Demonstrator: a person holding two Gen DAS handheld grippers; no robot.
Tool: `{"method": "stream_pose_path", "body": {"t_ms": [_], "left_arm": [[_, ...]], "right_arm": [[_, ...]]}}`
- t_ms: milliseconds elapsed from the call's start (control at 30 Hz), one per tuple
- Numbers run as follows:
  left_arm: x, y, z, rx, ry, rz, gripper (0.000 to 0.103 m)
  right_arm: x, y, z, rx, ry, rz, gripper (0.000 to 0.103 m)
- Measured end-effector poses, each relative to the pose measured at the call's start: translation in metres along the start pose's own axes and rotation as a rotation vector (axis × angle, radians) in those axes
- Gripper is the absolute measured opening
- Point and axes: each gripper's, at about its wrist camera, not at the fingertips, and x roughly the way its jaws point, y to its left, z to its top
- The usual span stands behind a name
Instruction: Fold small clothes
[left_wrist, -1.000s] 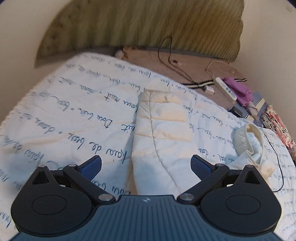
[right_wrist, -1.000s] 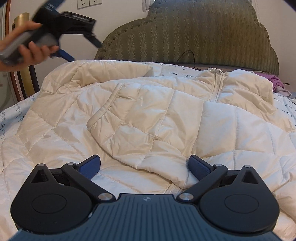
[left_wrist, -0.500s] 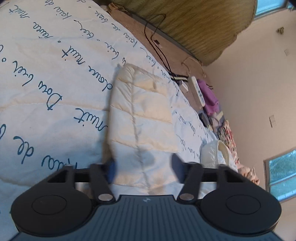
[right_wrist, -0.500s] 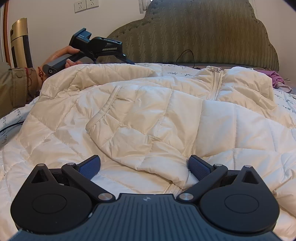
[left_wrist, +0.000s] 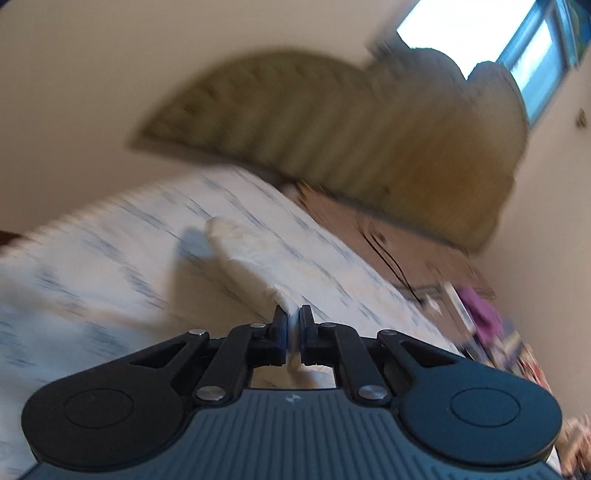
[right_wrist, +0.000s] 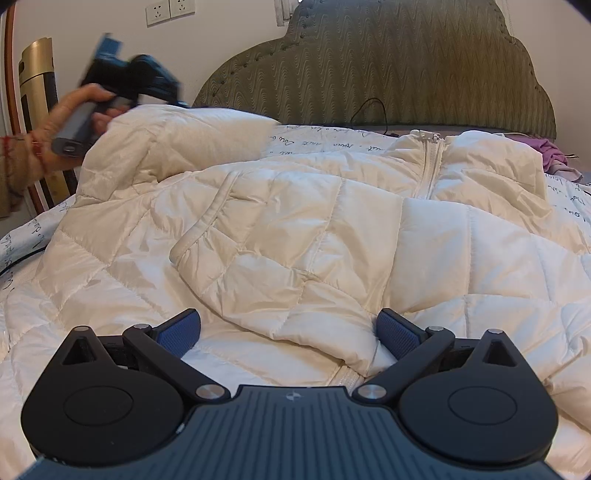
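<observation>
**Count of things on and around the bed**

1 cream quilted jacket (right_wrist: 314, 236) with 1 zipper (right_wrist: 430, 162), 1 slanted pocket welt (right_wrist: 207, 221) and 1 sleeve (left_wrist: 240, 258) showing. 2 grippers: the left gripper (left_wrist: 294, 325) and the right gripper (right_wrist: 288, 332), each with 2 blue finger pads (right_wrist: 181, 332). 1 hand (right_wrist: 81, 110) in sight. 1 bedspread (right_wrist: 314, 142) printed with handwriting, 1 green headboard (right_wrist: 388, 66), 2 wall sockets (right_wrist: 170, 11), 1 black cable (right_wrist: 369, 110), 1 purple garment (right_wrist: 552, 153), 1 window (left_wrist: 535, 55)
</observation>
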Motion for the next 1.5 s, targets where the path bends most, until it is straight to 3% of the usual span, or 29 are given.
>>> {"method": "stream_pose_path", "body": {"t_ms": [67, 167, 267, 367, 467, 533, 633, 700, 733, 800, 833, 867, 933, 1000, 1067, 1133, 1233, 1300, 1400, 1467, 1500], "left_arm": [[-0.032, 0.023, 0.009, -0.001, -0.083, 0.081, 0.006], [-0.062, 0.043, 0.014, -0.014, -0.139, 0.178, 0.006], [-0.083, 0.029, 0.008, 0.057, -0.209, 0.217, 0.006], [-0.102, -0.025, -0.011, 0.269, -0.248, 0.13, 0.006], [-0.113, -0.08, -0.041, 0.428, -0.2, -0.018, 0.006], [-0.112, -0.11, -0.067, 0.48, -0.127, -0.084, 0.006], [-0.106, -0.126, -0.104, 0.463, -0.006, -0.16, 0.008], [-0.099, -0.119, -0.123, 0.402, 0.101, -0.187, 0.013], [-0.097, -0.109, -0.13, 0.355, 0.132, -0.193, 0.02], [-0.101, -0.082, -0.143, 0.263, 0.139, -0.178, 0.049], [-0.106, -0.066, -0.144, 0.224, 0.101, -0.15, 0.073], [-0.113, -0.054, -0.148, 0.186, 0.04, -0.106, 0.087], [-0.124, -0.023, -0.142, 0.118, -0.058, -0.026, 0.09], [-0.127, 0.011, -0.128, 0.023, -0.065, 0.02, 0.09], [-0.12, 0.051, -0.111, -0.135, -0.048, 0.028, 0.09], [-0.11, 0.092, -0.1, -0.321, -0.028, -0.002, 0.09], [-0.079, 0.152, -0.095, -0.646, 0.014, -0.135, 0.09], [-0.059, 0.176, -0.096, -0.791, 0.04, -0.194, 0.09], [-0.045, 0.187, -0.094, -0.849, -0.023, -0.179, 0.089], [-0.043, 0.179, -0.079, -0.787, -0.065, -0.17, 0.086], [-0.042, 0.173, -0.07, -0.734, -0.084, -0.161, 0.08]], "right_arm": [[0.0, 0.0, 0.0, 0.0, 0.0, 0.0, 0.102], [0.001, 0.001, 0.0, -0.007, 0.004, -0.006, 0.102], [0.001, 0.002, 0.001, -0.017, 0.009, -0.012, 0.102], [-0.01, 0.001, 0.001, -0.005, -0.031, -0.024, 0.101], [-0.043, -0.008, 0.003, 0.052, -0.125, -0.108, 0.103], [-0.066, -0.02, 0.005, 0.136, -0.175, -0.146, 0.103], [-0.099, -0.037, 0.0, 0.217, -0.237, -0.187, 0.103], [-0.113, -0.042, -0.008, 0.213, -0.242, -0.207, 0.103], [-0.117, -0.042, -0.012, 0.208, -0.238, -0.218, 0.103], [-0.121, -0.046, -0.023, 0.208, -0.224, -0.223, 0.103], [-0.122, -0.046, -0.028, 0.214, -0.215, -0.223, 0.103], [-0.121, -0.048, -0.034, 0.223, -0.204, -0.219, 0.103], [-0.115, -0.049, -0.044, 0.241, -0.177, -0.21, 0.103], [-0.108, -0.049, -0.055, 0.258, -0.144, -0.203, 0.103], [-0.105, -0.048, -0.06, 0.267, -0.133, -0.202, 0.103], [-0.104, -0.049, -0.061, 0.277, -0.133, -0.198, 0.103], [-0.102, -0.053, -0.065, 0.302, -0.133, -0.188, 0.103], [-0.102, -0.056, -0.067, 0.318, -0.135, -0.182, 0.103], [-0.101, -0.058, -0.067, 0.327, -0.129, -0.176, 0.103], [-0.098, -0.059, -0.067, 0.329, -0.113, -0.176, 0.103], [-0.095, -0.059, -0.067, 0.328, -0.102, -0.177, 0.103]]}}
